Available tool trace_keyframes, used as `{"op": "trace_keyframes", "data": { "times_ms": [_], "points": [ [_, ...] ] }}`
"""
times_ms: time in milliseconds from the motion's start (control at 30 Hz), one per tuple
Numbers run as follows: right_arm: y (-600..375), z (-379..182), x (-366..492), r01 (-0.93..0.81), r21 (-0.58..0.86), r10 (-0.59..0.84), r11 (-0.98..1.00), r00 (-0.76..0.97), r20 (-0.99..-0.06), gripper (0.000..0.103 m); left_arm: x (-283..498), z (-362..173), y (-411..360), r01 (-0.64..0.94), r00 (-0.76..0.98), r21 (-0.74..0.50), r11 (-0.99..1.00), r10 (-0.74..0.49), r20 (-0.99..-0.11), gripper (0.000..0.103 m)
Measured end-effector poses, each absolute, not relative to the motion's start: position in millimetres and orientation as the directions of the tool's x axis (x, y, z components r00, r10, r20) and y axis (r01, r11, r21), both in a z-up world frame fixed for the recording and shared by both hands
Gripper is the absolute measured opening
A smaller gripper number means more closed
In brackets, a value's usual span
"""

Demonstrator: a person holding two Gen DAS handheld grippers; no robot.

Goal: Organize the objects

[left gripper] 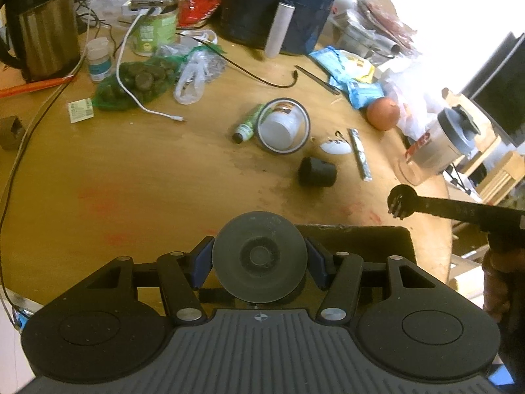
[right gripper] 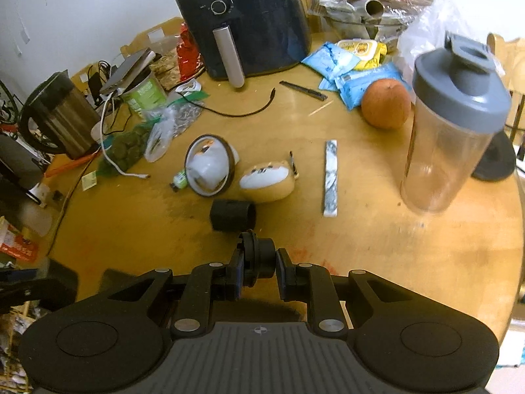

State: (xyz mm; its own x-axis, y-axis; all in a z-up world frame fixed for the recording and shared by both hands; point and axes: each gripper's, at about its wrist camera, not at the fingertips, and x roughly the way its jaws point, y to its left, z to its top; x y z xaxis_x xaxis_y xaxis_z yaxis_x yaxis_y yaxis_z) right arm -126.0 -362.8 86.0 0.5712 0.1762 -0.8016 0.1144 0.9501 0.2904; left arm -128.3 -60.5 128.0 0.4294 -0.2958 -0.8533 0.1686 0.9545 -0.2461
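My left gripper (left gripper: 259, 259) is shut on a dark grey round suction cup (left gripper: 259, 246), with a blue pad on each side of it, above the near part of the wooden table (left gripper: 137, 170). My right gripper (right gripper: 261, 262) is shut on a small black round mount part (right gripper: 257, 254) just above the table. In the left wrist view that black part (left gripper: 402, 202) shows at the right edge. On the table lie a black cylinder (right gripper: 233, 215), a plush dog (right gripper: 267, 180), a tape roll around a plastic cup (right gripper: 210, 165), a small green bottle (right gripper: 180, 179) and a sachet stick (right gripper: 330, 179).
An orange (right gripper: 385, 103), blue snack packs (right gripper: 357, 80) and a clear shaker bottle (right gripper: 449, 131) stand at the right. A dark air fryer (right gripper: 242, 23) is at the back, a steel kettle (right gripper: 62, 120) and cables (left gripper: 131, 98) at the left. A black box edge (left gripper: 361, 239) lies by the left gripper.
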Motion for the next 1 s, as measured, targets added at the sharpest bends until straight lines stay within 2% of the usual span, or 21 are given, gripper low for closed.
{"op": "trace_keyframes", "data": {
  "times_ms": [500,1000],
  "points": [
    [-348,75,-172,0.112,0.339,0.237,0.934,0.515,-0.824,0.023,-137,111,-90,0.266,0.356,-0.241,0.933,-0.328,-0.875,0.057],
    [-344,64,-185,0.105,0.34,0.251,0.934,0.484,-0.838,0.023,-153,98,-96,0.254,0.335,-0.217,0.943,-0.296,-0.894,0.058]
  ]
}}
